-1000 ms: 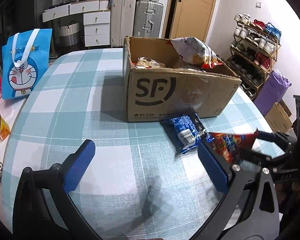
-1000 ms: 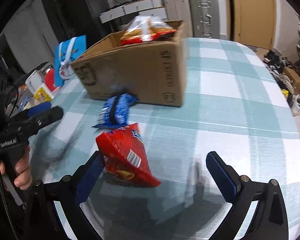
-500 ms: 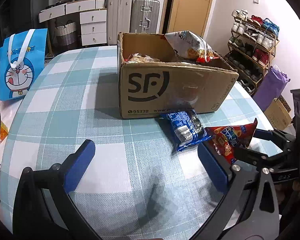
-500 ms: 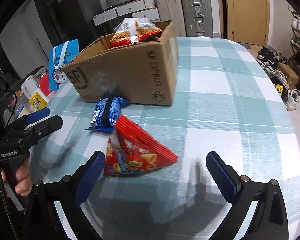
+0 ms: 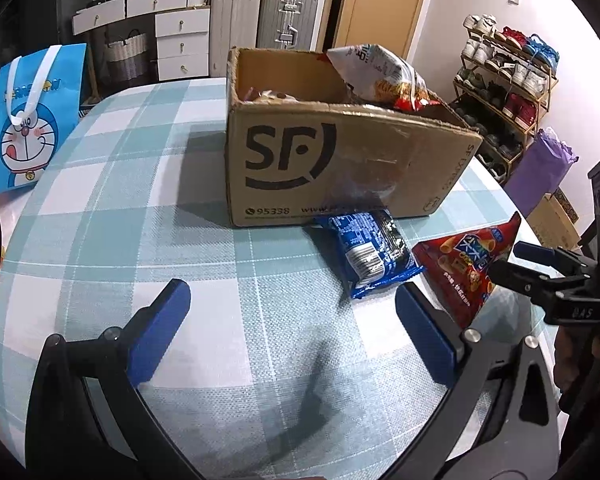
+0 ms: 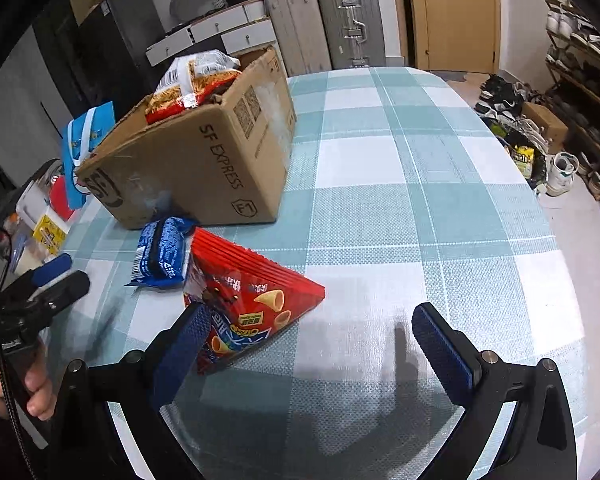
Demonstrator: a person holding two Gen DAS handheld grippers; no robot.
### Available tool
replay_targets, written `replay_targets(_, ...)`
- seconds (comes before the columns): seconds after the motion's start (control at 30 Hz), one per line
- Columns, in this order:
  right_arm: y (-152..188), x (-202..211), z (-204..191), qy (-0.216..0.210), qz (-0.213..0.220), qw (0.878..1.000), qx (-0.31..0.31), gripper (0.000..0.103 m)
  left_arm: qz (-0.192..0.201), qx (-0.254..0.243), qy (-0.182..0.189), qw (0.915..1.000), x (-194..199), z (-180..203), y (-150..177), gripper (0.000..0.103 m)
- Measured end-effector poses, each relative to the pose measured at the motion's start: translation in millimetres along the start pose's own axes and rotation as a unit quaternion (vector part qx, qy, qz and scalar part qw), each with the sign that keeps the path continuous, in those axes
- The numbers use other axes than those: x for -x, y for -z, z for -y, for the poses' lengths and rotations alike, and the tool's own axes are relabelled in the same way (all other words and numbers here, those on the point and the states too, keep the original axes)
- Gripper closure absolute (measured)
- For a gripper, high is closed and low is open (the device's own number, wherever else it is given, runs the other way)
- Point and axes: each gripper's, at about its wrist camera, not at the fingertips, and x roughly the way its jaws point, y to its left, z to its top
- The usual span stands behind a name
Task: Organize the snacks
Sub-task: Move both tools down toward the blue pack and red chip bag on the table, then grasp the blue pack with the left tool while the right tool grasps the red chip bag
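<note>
The right gripper (image 6: 307, 348) is spreading wide, having just let the red triangular crisp bag (image 6: 248, 300) settle on the checked tablecloth (image 6: 419, 200) beside the blue wrapped biscuit packet (image 6: 162, 252), short of the brown cardboard box (image 6: 204, 164); boxing is remaining. The left gripper (image 5: 288, 328) is gaping, empty.

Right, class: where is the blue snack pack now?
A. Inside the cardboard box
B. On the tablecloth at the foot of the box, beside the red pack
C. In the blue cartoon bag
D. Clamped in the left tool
B: the blue snack pack lies on the tablecloth against the cardboard box, next to the red pack.
</note>
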Motion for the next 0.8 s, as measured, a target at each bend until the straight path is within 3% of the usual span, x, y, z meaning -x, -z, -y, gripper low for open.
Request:
replay_targets(0.47,-6.2,-28.6,-34.6,-0.004,-0.017,0.998,0.058,0.002,-0.019,0.004,-0.007,0.9998,-18.3,2.4,-1.3,0.001)
replay_targets(0.53,-6.7,-29.1,-34.1,-0.010,-0.014,0.998,0.058,0.010,-0.022,0.007,-0.003,0.9997,-21.7,2.4,-2.1,0.001)
replay_targets(0.57,-7.0,-29.1,-32.9,-0.017,-0.015,0.998,0.055,0.020,-0.024,0.008,-0.001,0.9997,-24.0,2.5,-2.8,0.001)
replay_targets(0.8,-3.6,-19.5,-25.5,-0.032,0.005,0.998,0.052,0.036,-0.035,0.007,0.008,0.9993,-39.9,12.2,-8.3,0.001)
